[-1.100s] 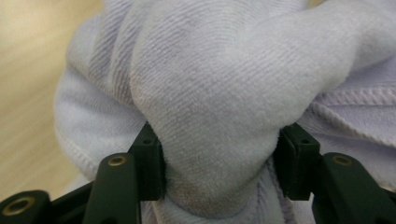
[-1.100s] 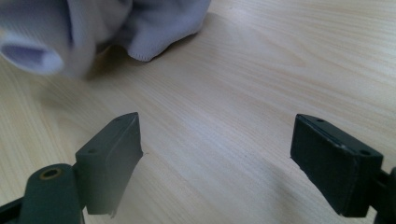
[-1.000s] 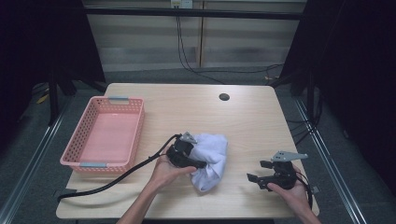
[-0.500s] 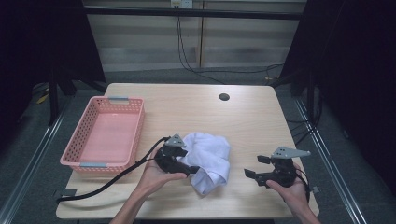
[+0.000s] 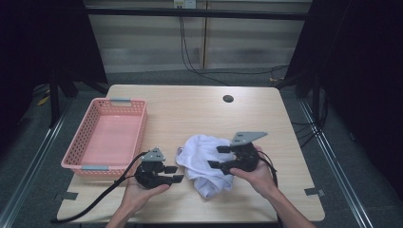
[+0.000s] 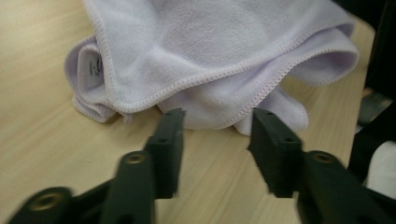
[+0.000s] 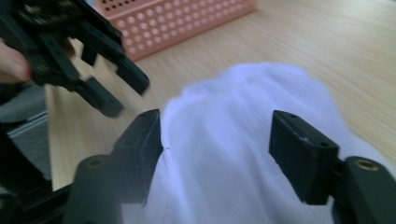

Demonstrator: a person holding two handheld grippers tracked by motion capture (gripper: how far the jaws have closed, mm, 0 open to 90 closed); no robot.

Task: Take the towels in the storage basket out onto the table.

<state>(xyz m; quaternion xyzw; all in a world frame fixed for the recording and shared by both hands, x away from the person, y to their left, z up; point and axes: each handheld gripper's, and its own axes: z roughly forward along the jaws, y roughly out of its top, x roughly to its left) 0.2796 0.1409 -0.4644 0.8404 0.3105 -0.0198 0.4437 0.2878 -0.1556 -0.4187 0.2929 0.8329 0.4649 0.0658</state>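
The crumpled white microfibre cloth (image 5: 205,163) is lying mid-table. The right gripper (image 5: 217,156) is being closed over it, nothing pinched; the left gripper (image 5: 175,174), narrowing beside it, should be aimed at the stitched hem.

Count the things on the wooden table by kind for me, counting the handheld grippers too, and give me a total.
Crumpled white cloth towel: 1
Pink perforated plastic basket: 1
Black two-jaw handheld grippers: 2, the left gripper beside the towel and the right gripper over it, both with jaws apart and pressing on nothing
Total: 4
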